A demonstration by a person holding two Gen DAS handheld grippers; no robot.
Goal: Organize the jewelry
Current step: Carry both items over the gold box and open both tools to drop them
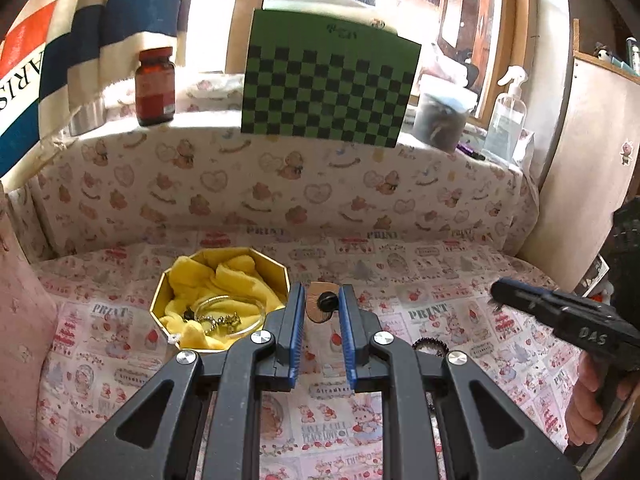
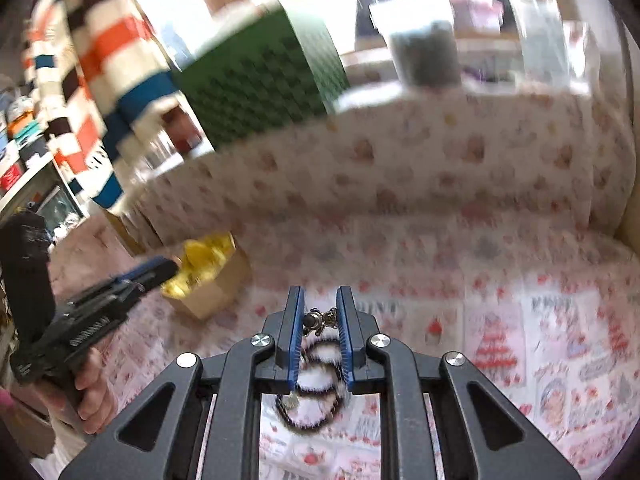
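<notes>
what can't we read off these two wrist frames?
- Left wrist view: what the left gripper pinches, a small black knob on a tan disc; too small to name.
- Left wrist view: the jewelry in the gold box is tangled on yellow cloth; pieces can't be counted.
- Right wrist view: motion blur; the right gripper is shut on a dark beaded strand, clasp detail unclear.

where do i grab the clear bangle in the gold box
Take the clear bangle by its far arc, which is free of the gold chain. Come straight down, with one finger inside the ring and one outside. It lies nearly flat on the yellow cloth, and the gold box walls would likely block a sideways approach.
</notes>
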